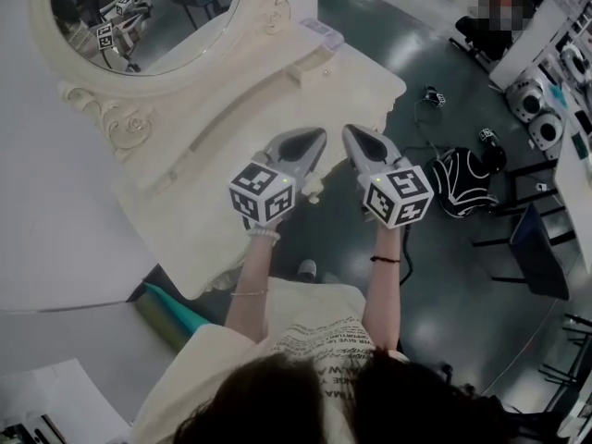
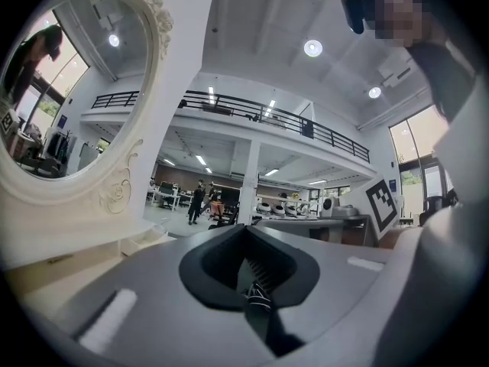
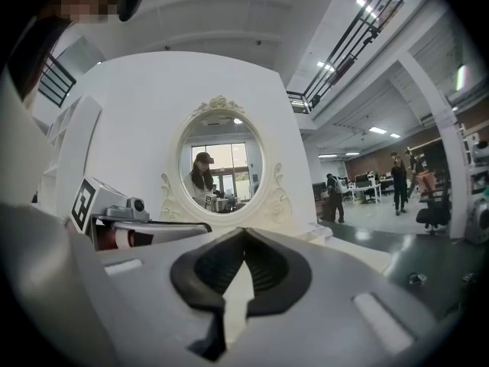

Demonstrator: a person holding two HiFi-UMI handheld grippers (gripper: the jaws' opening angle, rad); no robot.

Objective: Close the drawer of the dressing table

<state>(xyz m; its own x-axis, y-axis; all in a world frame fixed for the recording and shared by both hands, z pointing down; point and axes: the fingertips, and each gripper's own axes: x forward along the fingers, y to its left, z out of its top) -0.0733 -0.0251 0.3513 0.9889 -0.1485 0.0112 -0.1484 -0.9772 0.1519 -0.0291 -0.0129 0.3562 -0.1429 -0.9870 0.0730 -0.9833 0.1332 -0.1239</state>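
Dressing table [image 1: 277,100]: cream, carved, standing at the upper left of the head view against a white wall. Its oval mirror [image 1: 139,17] is at the back. Its long axis runs from lower left to upper right in that view. The front edge faces lower right, toward the person.

Drawer: not plainly shown. A small pale projection [image 1: 313,191] sits at the front edge between the two claw bodies. It may be the drawer front or its knob; the head view is too obstructed to tell.

Left claw [image 1: 319,135]: level, tip over the bench's front edge. Its own view shows the jaws closed tip to tip [image 2: 245,226] with nothing gripped.

Right claw [image 1: 350,132]: just beside the left and roughly parallel to it. Its jaws are likewise closed [image 3: 244,230] and empty.

Differences between views:
- The head view alone shows the dark floor and a striped bag [image 1: 467,181] to the right.
- The right gripper view alone faces the mirror [image 3: 220,167] squarely, with a person reflected in it.
- The left gripper view catches only the mirror's rim [image 2: 114,193] at its left. It otherwise looks into an open hall with a balcony railing [image 2: 267,117].
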